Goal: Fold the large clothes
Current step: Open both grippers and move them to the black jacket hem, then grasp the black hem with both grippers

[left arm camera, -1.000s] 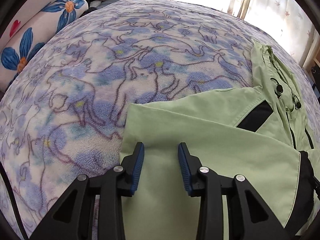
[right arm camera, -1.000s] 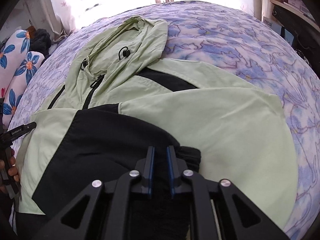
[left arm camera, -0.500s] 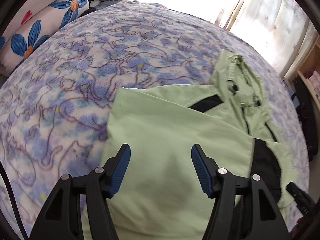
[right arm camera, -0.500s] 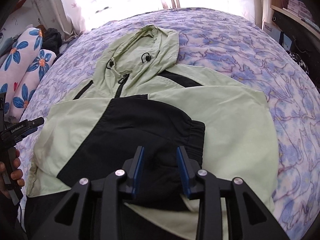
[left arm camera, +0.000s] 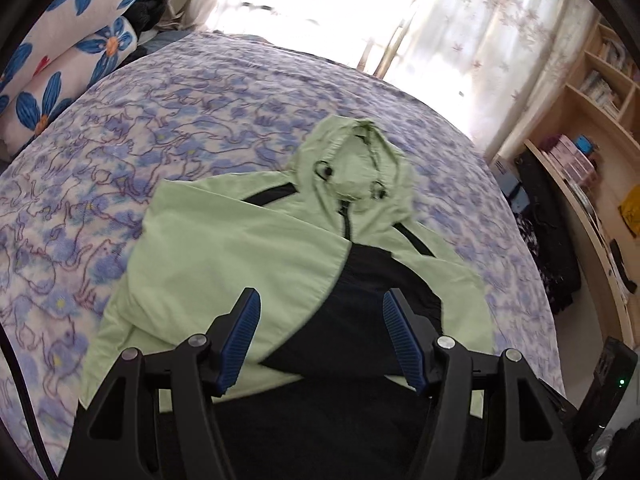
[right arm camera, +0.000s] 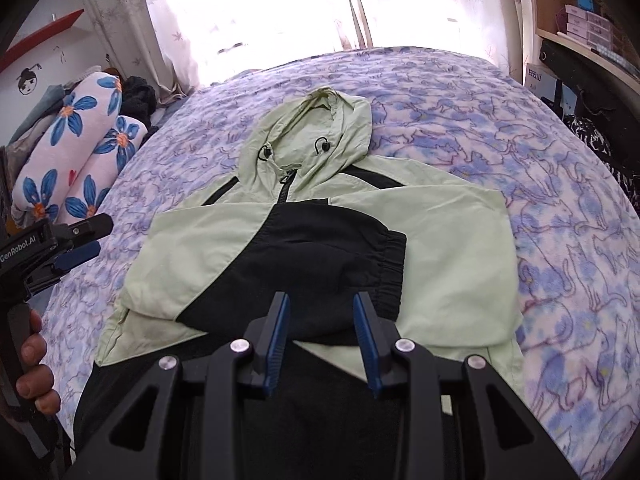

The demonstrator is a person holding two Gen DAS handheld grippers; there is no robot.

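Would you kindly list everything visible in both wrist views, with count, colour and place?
hooded jacket: one, pale green with black panels, flat on the bed, sleeves folded across its front, hood toward the window
blanket: one, lilac-blue cat print, covering the bed
floral pillows: two, white with blue flowers, at the bed's left edge
dark clothes: one heap, black, behind the pillows
curtains: sheer white, leaf print, at the window beyond the bed
shelves: pale wood, holding books and boxes, right of the bed
left gripper: black, blue pads, jaws apart and empty above the jacket
right gripper: black, blue pads, jaws apart and empty
hand: one, holding the left gripper's handle
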